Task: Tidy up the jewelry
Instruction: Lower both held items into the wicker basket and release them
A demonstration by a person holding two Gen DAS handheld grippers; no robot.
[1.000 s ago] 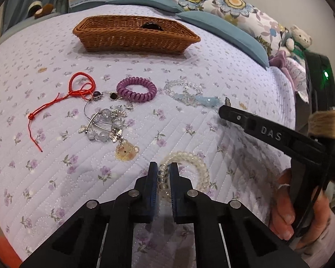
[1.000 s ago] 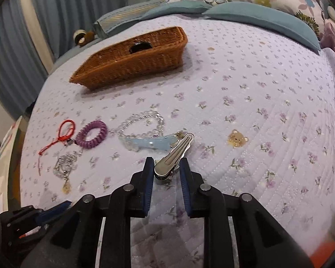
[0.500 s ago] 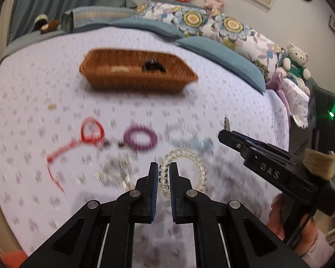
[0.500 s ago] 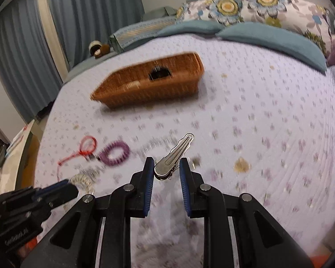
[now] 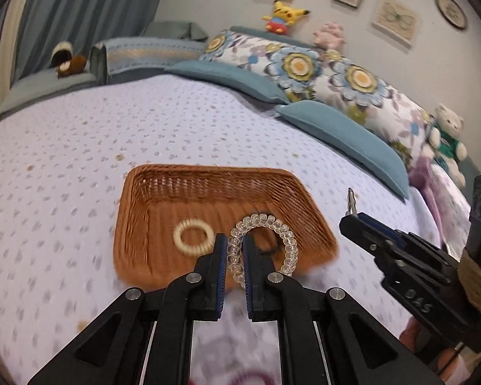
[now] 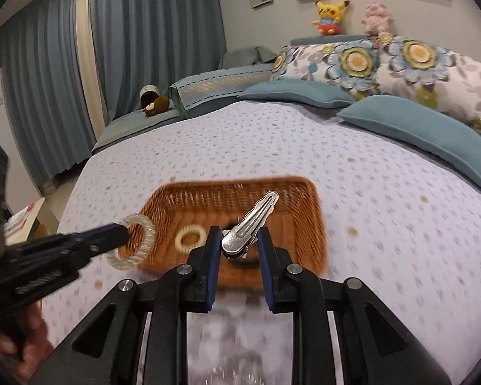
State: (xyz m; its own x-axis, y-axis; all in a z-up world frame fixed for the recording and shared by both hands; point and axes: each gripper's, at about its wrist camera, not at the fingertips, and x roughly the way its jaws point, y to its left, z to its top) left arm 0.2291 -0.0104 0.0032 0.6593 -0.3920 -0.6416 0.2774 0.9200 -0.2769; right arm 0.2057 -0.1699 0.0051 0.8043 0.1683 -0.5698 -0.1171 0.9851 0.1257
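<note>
My left gripper [image 5: 233, 244] is shut on a clear coil bracelet [image 5: 283, 232] and holds it in the air over the near edge of the brown wicker basket [image 5: 134, 221]. My right gripper [image 6: 236, 238] is shut on a silver hair clip [image 6: 251, 221], held above the basket [image 6: 308, 224] too. A cream coil ring [image 5: 192, 235] and a dark hair tie [image 5: 269, 248] lie in the basket. The right gripper [image 5: 352, 215] shows at the right of the left wrist view; the left gripper with the bracelet [image 6: 134, 240] shows at the left of the right wrist view.
The basket sits on a lilac flowered quilt [image 5: 64, 147]. Blue and floral pillows [image 5: 330, 77] and plush toys [image 5: 445, 131] line the far side of the bed. Blue curtains [image 6: 144, 32] hang behind.
Both grippers have lifted from the quilt and moved forward to the basket, carrying the bracelet and the hair clip. The other jewelry has dropped out of view below.
</note>
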